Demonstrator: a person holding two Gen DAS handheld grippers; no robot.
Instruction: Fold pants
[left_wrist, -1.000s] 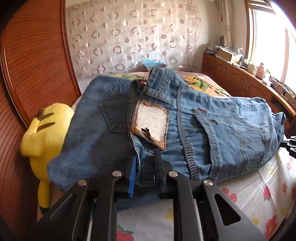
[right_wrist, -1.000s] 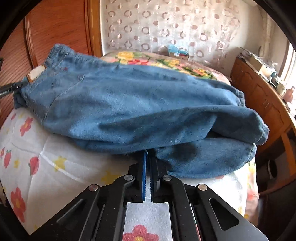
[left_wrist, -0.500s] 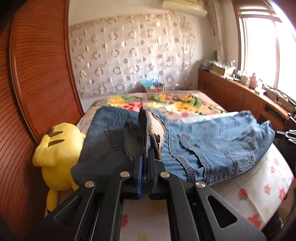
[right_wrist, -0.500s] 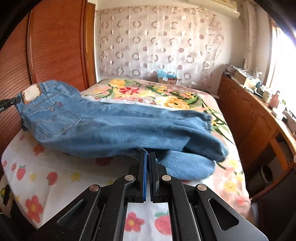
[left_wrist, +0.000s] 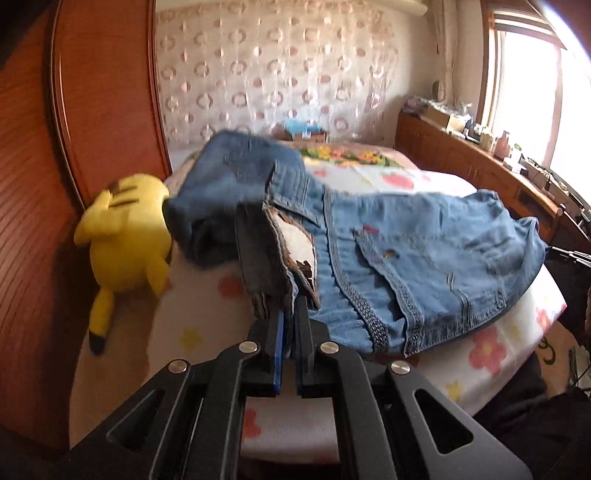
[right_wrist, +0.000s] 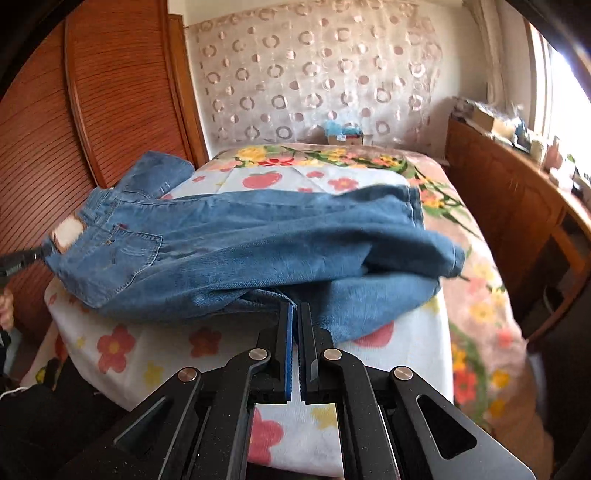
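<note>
Denim, soft but weighty, makes up the pants (right_wrist: 236, 251), which lie across the near end of the bed (right_wrist: 373, 177) on a flowered sheet, waist toward the wooden wall and legs stretched toward the window side. The left tongs (left_wrist: 290, 314) are closed tight on the waistband beside the worn leather patch (left_wrist: 299, 254), and their jaws have just been closing, with that doubled band between them. The right tongs (right_wrist: 295, 317) are pinched shut on a fold of leg cloth near the hems.

Such cloth will likely sag wherever it is unsupported, so two holds set well apart seem right: one at the thick, stitched waistband, which ought to resist slipping, and one at the leg edge, where the layers are thinner and may slide free if only one layer is caught. The legs lie unevenly stacked, one hem poking past the other, so they probably want aligning before a crease is set. A yellow plush toy (left_wrist: 125, 236) sits just beside the waist end and could get snagged.
</note>
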